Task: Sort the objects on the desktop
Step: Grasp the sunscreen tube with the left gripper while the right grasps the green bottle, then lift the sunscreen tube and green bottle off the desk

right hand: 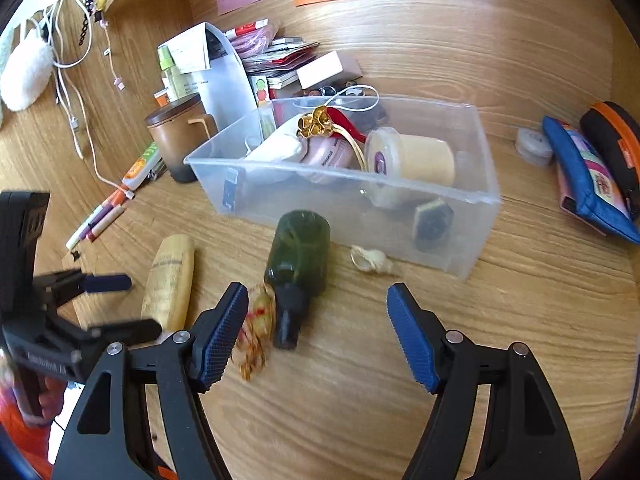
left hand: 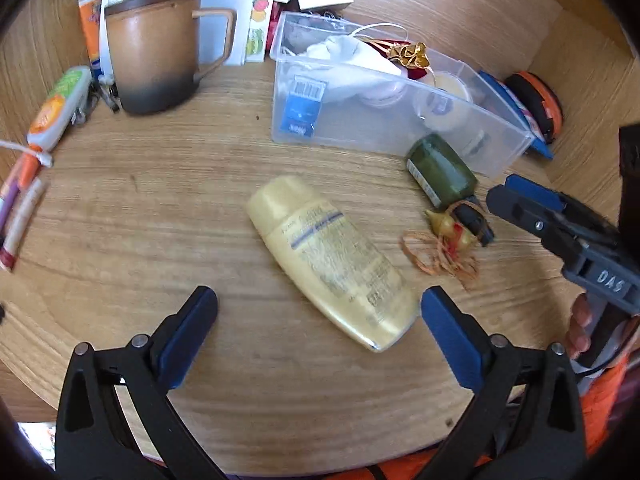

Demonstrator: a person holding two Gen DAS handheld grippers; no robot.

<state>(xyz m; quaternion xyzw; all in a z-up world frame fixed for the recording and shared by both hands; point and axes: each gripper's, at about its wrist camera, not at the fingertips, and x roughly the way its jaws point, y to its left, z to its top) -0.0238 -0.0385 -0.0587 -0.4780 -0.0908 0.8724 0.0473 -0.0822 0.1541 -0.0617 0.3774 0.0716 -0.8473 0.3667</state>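
Observation:
A yellow lotion bottle (left hand: 332, 260) lies on the wooden desk; my left gripper (left hand: 319, 308) is open, its jaws on either side of the bottle's lower end. The bottle also shows in the right wrist view (right hand: 170, 280). A dark green bottle (right hand: 300, 256) with a black cap lies just ahead of my open, empty right gripper (right hand: 318, 306). Beside it lies a small gold charm with orange string (right hand: 254, 332). A clear plastic box (right hand: 460, 200) behind holds a jar, a pouch and other items.
A brown mug (left hand: 154, 52) stands at the back left with pens (left hand: 18, 216) and a tube (left hand: 60, 108) nearby. A small shell (right hand: 370, 260) lies by the box. Pouches (right hand: 592, 176) lie at the right. Cables hang on the left wall.

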